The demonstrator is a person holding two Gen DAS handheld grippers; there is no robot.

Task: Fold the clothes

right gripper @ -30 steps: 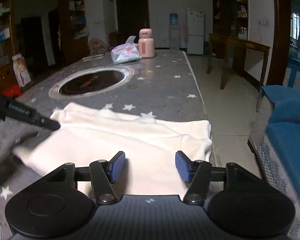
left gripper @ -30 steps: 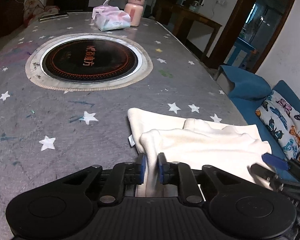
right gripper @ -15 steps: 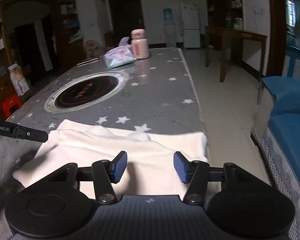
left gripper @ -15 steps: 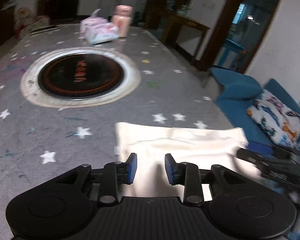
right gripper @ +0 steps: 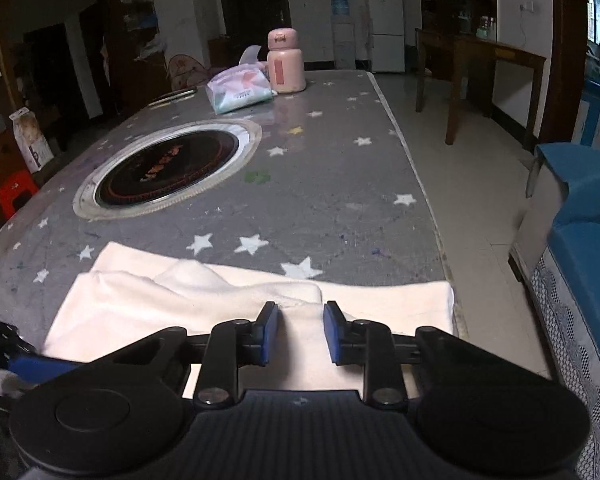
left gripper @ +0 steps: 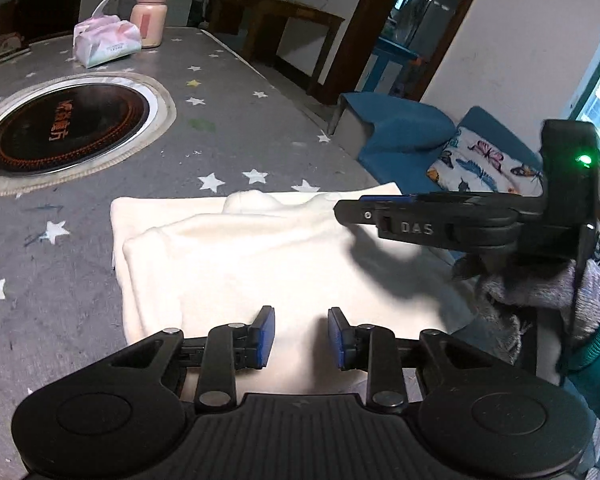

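Cloth (left gripper: pixel 260 256), cream and folded into layers, is seen in the left wrist view lying flat at the near right corner of the table (left gripper: pixel 240 120), which is covered in grey with white stars. The left gripper (left gripper: pixel 301 338) is held low over the near edge of the cloth; its blue pads (left gripper: pixel 266 336) are set apart, with cloth showing in the gap but not pinched. The right gripper (left gripper: pixel 340 210) is seen from the side, reaching in over the far right part of the cloth, carried by a hand (left gripper: pixel 540 292) in a grey knit glove with a teal sleeve. From this side its tongs cannot be judged. A round cooktop (left gripper: pixel 64 128) is set into the table further back, and a tissue pack (left gripper: pixel 106 42) and a pink bottle (left gripper: pixel 150 14) stand near the far end. A blue sofa (left gripper: pixel 404 136) with a butterfly cushion (left gripper: pixel 484 164) is seen to the right.

In the right wrist view, the cloth (right gripper: pixel 148 300) is spread along the near table edge, its right end reaching the table's (right gripper: pixel 340 184) right side. The right gripper (right gripper: pixel 301 330) is closing, its pads (right gripper: pixel 269 332) flanking a raised fold of the cloth; whether the fold is already pressed cannot be told. A blue pad of the left gripper (right gripper: pixel 36 364) shows at the lower left. The cooktop (right gripper: pixel 168 170), tissue pack (right gripper: pixel 240 92) and bottle (right gripper: pixel 286 62) lie beyond.
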